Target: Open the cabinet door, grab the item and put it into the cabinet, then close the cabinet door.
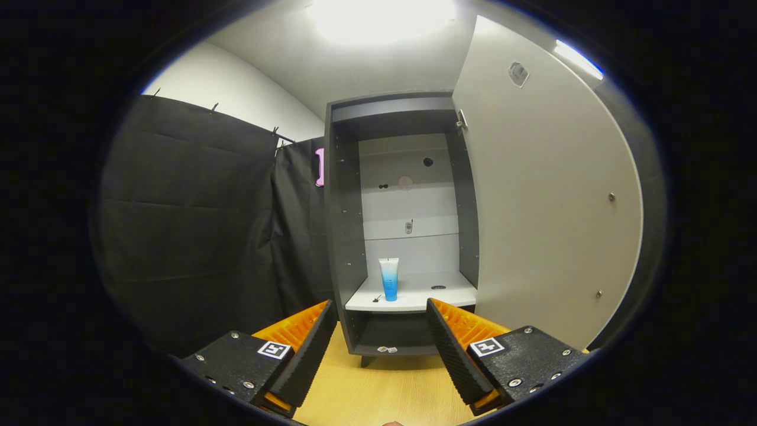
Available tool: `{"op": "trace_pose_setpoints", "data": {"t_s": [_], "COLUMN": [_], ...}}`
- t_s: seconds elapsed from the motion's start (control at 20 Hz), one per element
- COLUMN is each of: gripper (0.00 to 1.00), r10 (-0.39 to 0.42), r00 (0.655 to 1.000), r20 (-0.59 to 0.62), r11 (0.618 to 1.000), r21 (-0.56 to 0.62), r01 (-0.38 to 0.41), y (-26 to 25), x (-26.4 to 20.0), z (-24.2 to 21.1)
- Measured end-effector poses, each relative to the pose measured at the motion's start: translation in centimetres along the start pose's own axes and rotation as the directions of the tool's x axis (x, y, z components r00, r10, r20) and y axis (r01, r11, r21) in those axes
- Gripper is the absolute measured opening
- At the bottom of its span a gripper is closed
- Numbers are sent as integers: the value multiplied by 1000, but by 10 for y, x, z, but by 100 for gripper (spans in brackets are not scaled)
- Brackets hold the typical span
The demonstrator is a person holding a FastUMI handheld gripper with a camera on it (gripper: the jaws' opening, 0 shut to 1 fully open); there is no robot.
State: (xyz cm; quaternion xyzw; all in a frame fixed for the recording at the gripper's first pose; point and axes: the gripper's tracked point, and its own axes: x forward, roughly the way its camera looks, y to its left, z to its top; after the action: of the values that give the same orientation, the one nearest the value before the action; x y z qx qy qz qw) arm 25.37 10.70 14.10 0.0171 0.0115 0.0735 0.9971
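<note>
A tall grey cabinet (346, 236) stands ahead of me with its door (550, 201) swung wide open to the right. A blue and white tube (388, 278) stands upright on the cabinet's white shelf (426, 296), toward the left side. My gripper (381, 310) is open and holds nothing. It hangs over the wooden floor, well short of the cabinet, with the shelf's front edge showing between the fingertips and the tube beyond them.
Black cloth walls (195, 225) close off the left side up to the cabinet. The open door's edge reaches close past my right finger (455, 349). A lower compartment (390, 337) lies under the shelf, and light wooden floor (378, 390) stretches below me.
</note>
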Motion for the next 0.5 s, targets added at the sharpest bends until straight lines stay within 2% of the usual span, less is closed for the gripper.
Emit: {"op": "trace_pose_setpoints", "data": {"t_s": [0.3,0.5], "gripper": [94,94], "r10": [17,-3], "r00": [1000,1000], "r20": [-20,-26], "r11": [1000,1000], "r21": [-4,-15], "r01": [-17,3], "y": [-2,-23], "x": [-48,-80], "z": [-23,-30]}}
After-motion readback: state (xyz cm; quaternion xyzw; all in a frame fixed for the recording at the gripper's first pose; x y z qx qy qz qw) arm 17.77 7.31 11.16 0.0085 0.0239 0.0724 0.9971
